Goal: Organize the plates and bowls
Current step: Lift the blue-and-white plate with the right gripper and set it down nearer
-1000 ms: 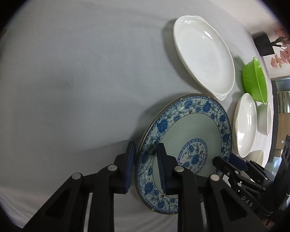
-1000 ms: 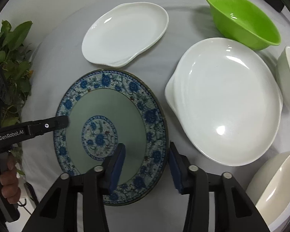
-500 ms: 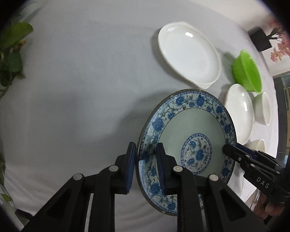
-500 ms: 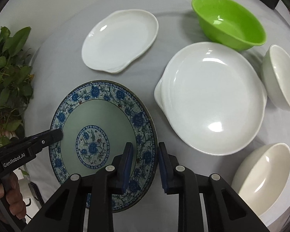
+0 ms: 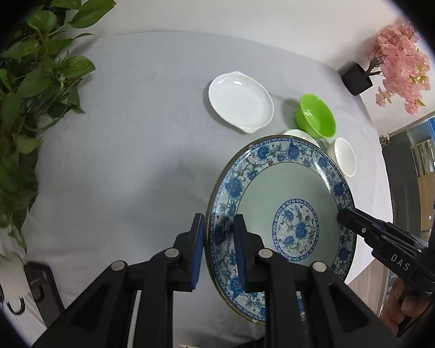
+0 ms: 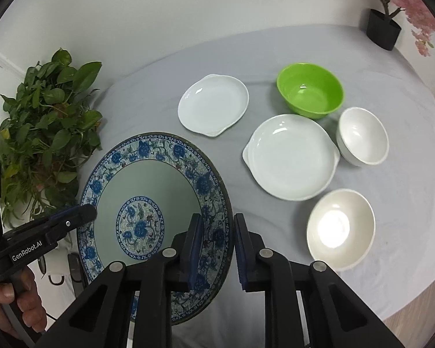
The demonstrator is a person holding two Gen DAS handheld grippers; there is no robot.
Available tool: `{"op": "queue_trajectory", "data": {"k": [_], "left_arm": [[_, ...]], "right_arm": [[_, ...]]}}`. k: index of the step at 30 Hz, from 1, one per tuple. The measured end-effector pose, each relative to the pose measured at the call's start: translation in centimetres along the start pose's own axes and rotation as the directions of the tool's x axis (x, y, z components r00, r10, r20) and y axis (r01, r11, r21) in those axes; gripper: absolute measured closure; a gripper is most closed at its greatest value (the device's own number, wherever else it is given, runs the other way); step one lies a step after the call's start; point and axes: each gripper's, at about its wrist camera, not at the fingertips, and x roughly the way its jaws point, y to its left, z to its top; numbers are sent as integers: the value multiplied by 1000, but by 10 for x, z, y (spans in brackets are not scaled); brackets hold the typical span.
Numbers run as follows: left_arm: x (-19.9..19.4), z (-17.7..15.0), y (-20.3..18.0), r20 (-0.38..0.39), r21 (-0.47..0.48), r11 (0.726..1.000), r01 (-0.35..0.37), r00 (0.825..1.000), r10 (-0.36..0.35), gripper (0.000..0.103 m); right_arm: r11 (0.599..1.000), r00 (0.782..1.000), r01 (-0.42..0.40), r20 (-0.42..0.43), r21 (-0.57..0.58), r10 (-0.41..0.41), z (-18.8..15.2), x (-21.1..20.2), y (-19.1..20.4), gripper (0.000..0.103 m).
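Note:
Both grippers hold the large blue-patterned plate point(image 5: 284, 197) point(image 6: 148, 191) in the air, well above the table. My left gripper point(image 5: 217, 249) is shut on its left rim. My right gripper point(image 6: 216, 249) is shut on its right rim. On the grey table point(image 6: 377, 66) lie a small white handled plate point(image 6: 213, 104) point(image 5: 240, 105), a larger white handled plate point(image 6: 291, 156), a green bowl point(image 6: 310, 92) point(image 5: 316, 119), a white bowl point(image 6: 362, 136) point(image 5: 345, 156) and a cream bowl point(image 6: 340, 226). In the left wrist view the held plate hides most of the larger white plate.
A leafy green plant point(image 5: 23, 92) point(image 6: 43, 133) stands at the table's left edge. A pink blossom tree in a black pot point(image 5: 356, 78) point(image 6: 382, 29) stands at the far right. The wooden floor point(image 6: 420, 322) shows past the table's near right edge.
Both grippers have lifted the blue-patterned plate up off the table. The dishes now look smaller and farther below. The right gripper closed on the rim a second ago.

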Motion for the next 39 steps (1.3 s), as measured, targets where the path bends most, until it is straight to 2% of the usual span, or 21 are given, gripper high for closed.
{"op": "queue_trajectory", "data": {"k": [5,10,19,23,30,39], "left_arm": [[-5,-31,-4,-24,-7,1000,-13,1000,13,85],[4,-61,-4,-62,-40,999,-24,998,21,85],[45,-107,-9,-126,-92,994,-55,991,44,85],[66,-116,-4,-138,-118,991,-60,989,43,86],[97,-121,10,-146,-142,988,-56,989,35,86],[116,-133,27,-171,-160,986,-43,985,16,85]], "right_arm": [[1000,1000,-3,-1,14,3,-43,-34,-15,86],[1000,999,-3,-42,6,3,-80,-22,-26,86],[1000,990,-2,-143,2,2,-120,18,-56,86],[1000,984,7,-176,7,-6,-135,40,-68,86],[1000,983,16,-181,13,-13,-149,76,-82,86],[1000,983,24,-180,17,-21,-171,103,-90,86]]}}
